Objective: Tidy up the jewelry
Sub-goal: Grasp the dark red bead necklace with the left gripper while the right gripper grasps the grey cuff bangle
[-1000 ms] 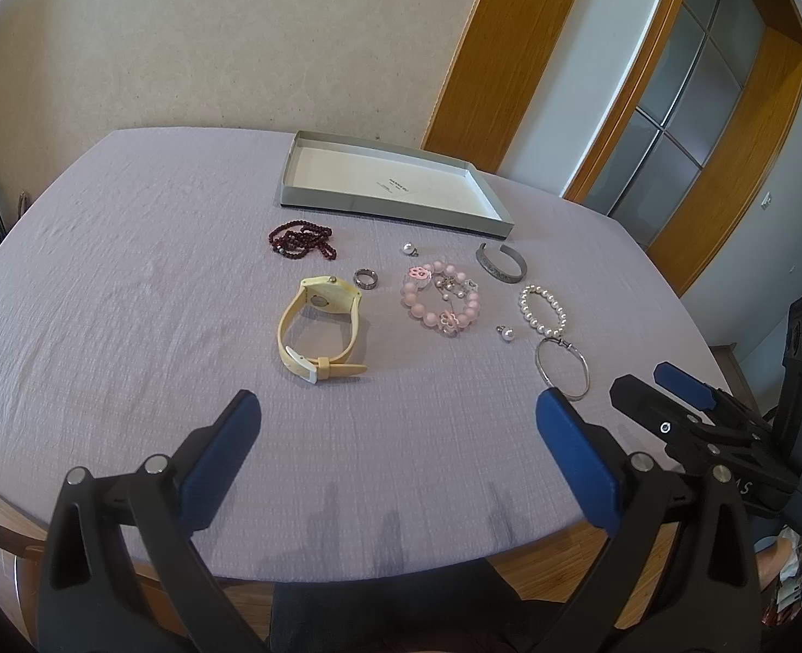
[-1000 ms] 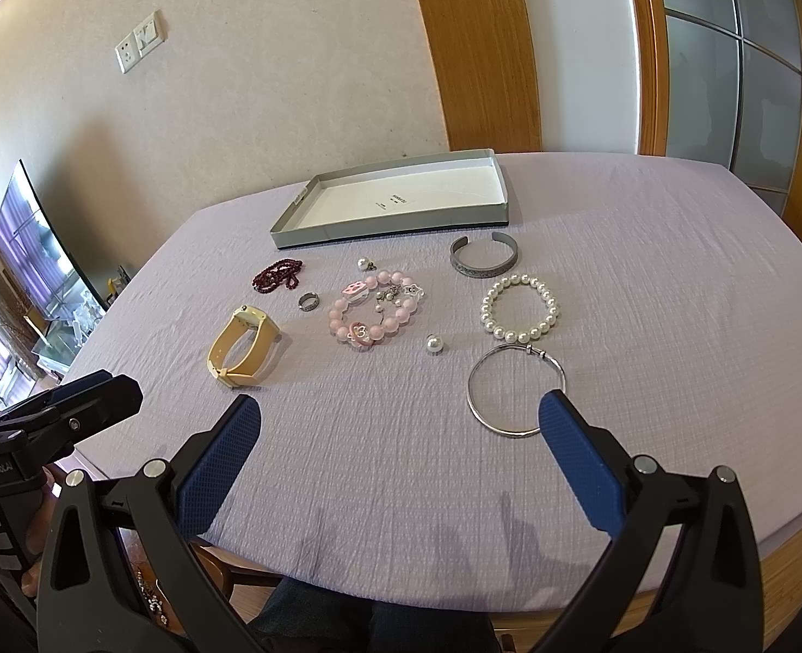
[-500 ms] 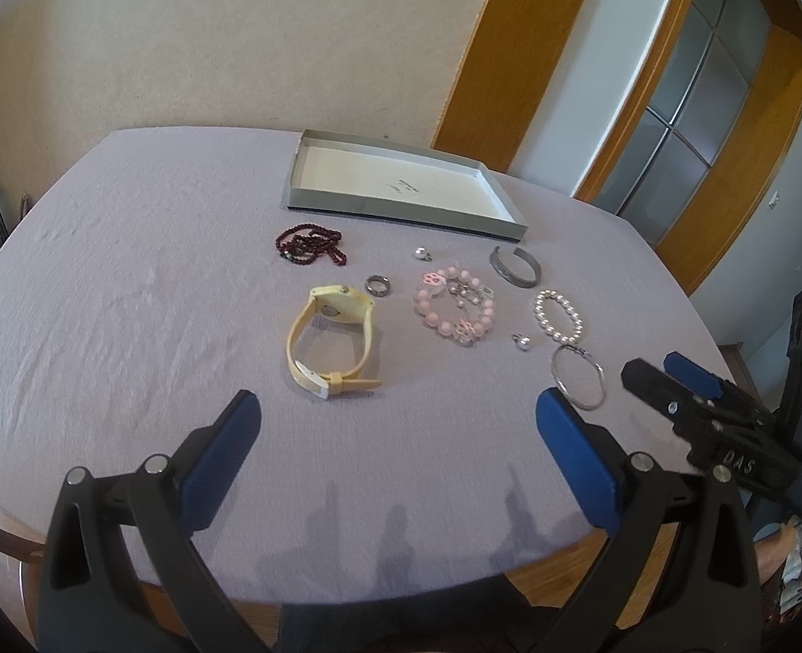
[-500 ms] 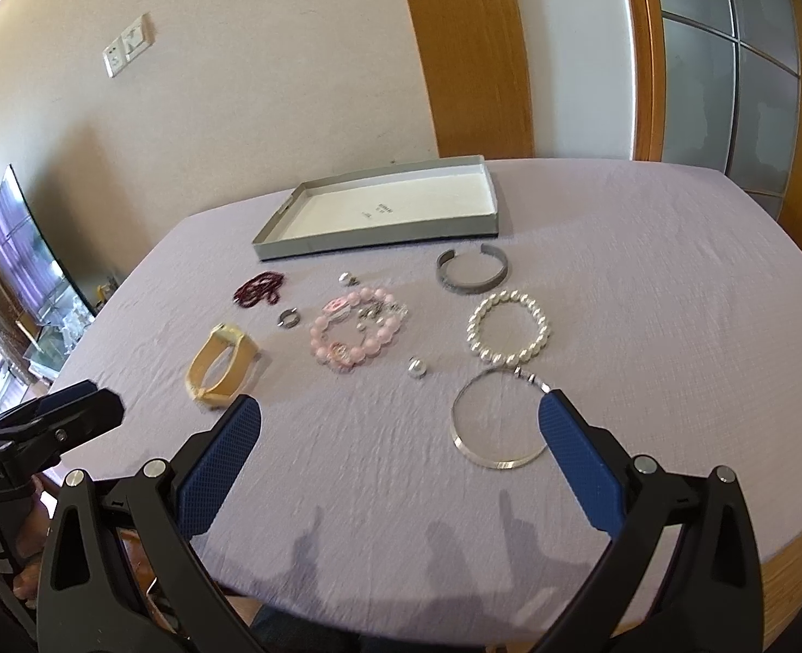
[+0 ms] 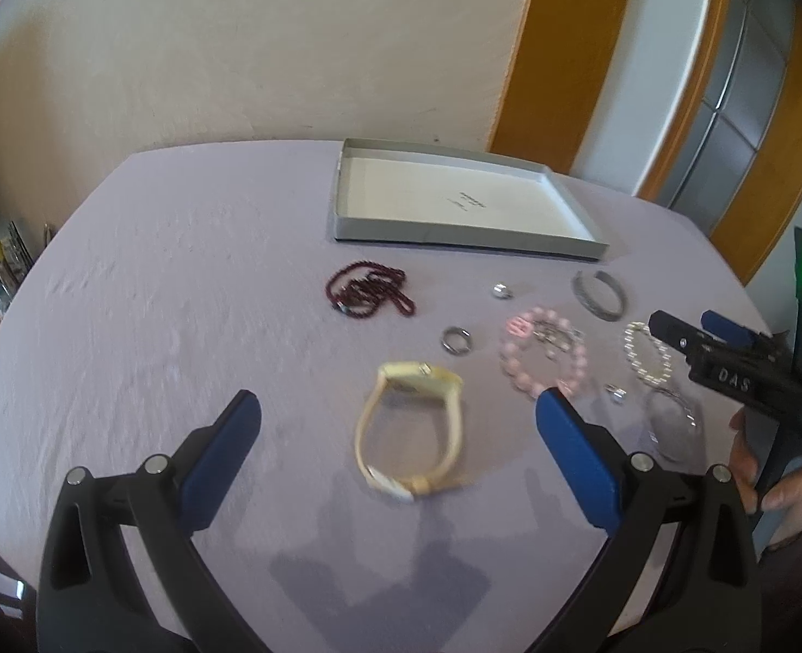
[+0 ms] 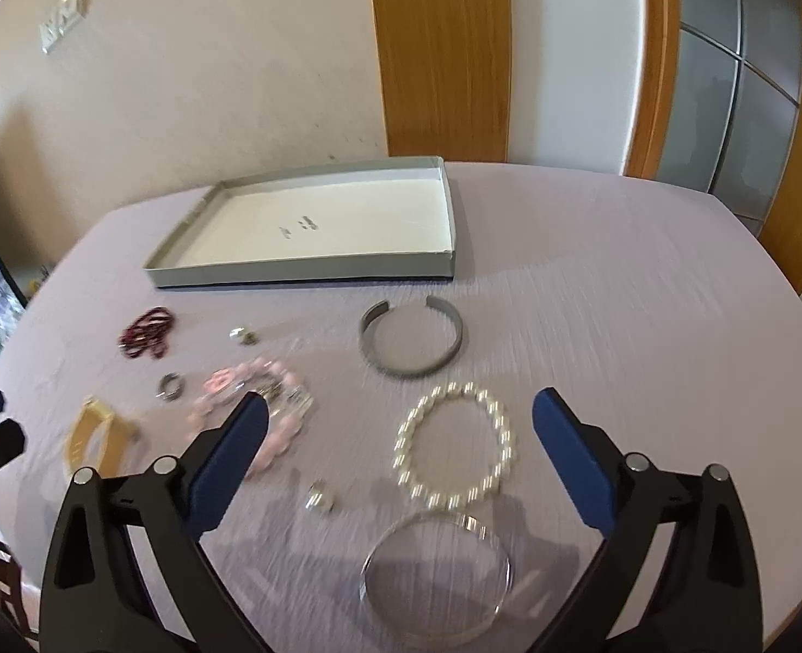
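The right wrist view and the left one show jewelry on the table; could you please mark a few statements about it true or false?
1. The grey tray already holds a bracelet. False: it holds no jewelry; every piece lies on the purple cloth.
2. The right tool is open and holds nothing. True.
3. The pearl bracelet lies between the grey cuff and the thin silver bangle. True.
4. The left tool is shut on the yellow watch. False: its jaws stand wide apart, with the watch lying on the cloth ahead of them.
5. The dark red beads lie nearer the tray than the watch does. True.
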`<state>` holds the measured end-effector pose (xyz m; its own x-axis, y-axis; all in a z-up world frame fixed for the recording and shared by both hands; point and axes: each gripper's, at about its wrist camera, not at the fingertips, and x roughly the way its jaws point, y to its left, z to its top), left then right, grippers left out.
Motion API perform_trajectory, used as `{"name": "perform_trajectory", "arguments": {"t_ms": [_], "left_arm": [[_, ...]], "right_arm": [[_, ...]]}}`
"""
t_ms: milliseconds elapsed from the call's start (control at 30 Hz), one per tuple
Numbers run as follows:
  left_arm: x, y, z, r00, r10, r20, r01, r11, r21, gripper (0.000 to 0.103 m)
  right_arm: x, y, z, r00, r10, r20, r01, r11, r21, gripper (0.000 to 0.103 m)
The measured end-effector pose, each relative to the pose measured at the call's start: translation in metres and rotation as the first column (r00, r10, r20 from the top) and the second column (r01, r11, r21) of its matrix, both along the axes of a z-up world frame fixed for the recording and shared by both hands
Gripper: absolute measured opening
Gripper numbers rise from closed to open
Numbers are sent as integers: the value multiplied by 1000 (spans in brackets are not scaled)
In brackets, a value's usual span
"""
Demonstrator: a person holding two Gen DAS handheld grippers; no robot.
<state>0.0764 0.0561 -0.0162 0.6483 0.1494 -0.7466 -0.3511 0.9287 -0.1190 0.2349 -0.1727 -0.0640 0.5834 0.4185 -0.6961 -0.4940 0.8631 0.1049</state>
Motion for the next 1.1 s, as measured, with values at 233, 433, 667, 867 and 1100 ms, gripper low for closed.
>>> {"name": "perform_trajectory", "arguments": {"t_ms": [233, 433, 667, 867, 1100], "left_arm": [[38, 36, -15, 997, 45, -56, -44, 999, 23, 101], [56, 54, -26, 995, 54, -86, -52, 998, 24, 101], [71, 56, -37, 992, 35, -117, -30, 999, 40, 97], [90, 63, -43, 990, 26, -138, -19, 999, 47, 93], [115, 62, -55, 983, 3, -182, 5, 999, 44, 86]], "right_arm": [[48, 24, -27, 994, -16, -106, 8, 997, -77, 99], [63, 37, -41, 991, -20, -135, 3, 992, -125, 92], [68, 41, -41, 992, -16, -128, -1, 992, -126, 68], [68, 41, -43, 994, -24, -110, 12, 994, -104, 67], [70, 38, -43, 992, -23, -125, 14, 997, -77, 67]]}}
